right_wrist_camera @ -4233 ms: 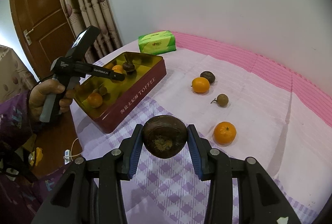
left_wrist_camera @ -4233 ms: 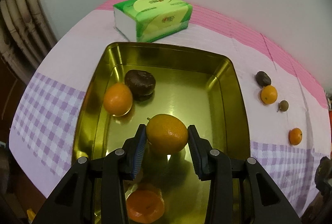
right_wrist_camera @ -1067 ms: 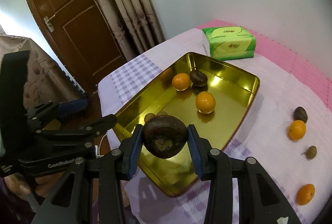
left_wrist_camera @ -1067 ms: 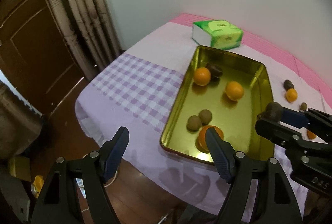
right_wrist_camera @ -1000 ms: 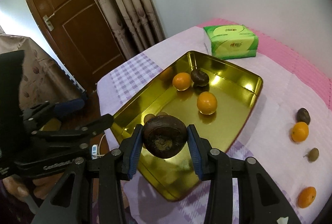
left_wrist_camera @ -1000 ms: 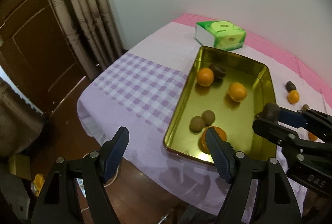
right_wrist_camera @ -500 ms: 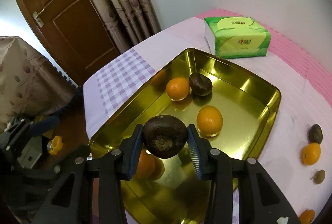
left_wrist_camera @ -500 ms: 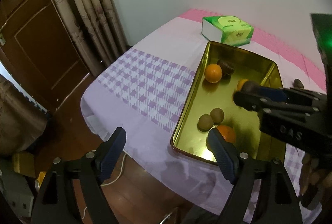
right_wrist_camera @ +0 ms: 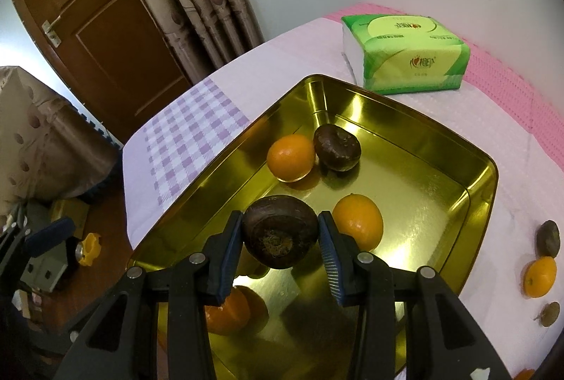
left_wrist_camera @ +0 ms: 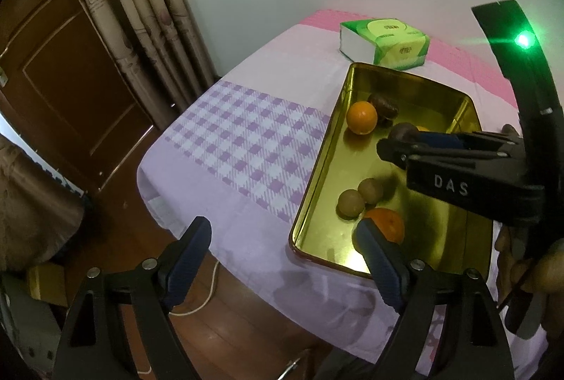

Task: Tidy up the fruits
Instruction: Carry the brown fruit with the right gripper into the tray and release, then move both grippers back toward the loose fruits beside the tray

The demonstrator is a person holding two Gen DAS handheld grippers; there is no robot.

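Observation:
My right gripper (right_wrist_camera: 280, 225) is shut on a round dark brown fruit (right_wrist_camera: 280, 232) and holds it just above the floor of the gold tray (right_wrist_camera: 405, 119). Two oranges (right_wrist_camera: 290, 156) (right_wrist_camera: 357, 226) and another dark fruit (right_wrist_camera: 337, 149) lie beyond it, and a third orange (right_wrist_camera: 227, 313) lies under the fingers. In the left wrist view two small brown fruits (left_wrist_camera: 370, 189) also lie in the tray (left_wrist_camera: 317, 165). My left gripper (left_wrist_camera: 282, 232) hangs off the table's near corner, its jaws opening with nothing between them.
A green tissue pack (right_wrist_camera: 405, 52) stands behind the tray. On the cloth to the right lie a dark fruit (right_wrist_camera: 548, 237), an orange (right_wrist_camera: 539, 276) and a small brown fruit (right_wrist_camera: 550, 313). A door and curtains stand to the left, past the table's edge.
My right gripper has carried the dark fruit forward and down over the tray. The left gripper's jaws have spread wider while it stayed near the table's corner.

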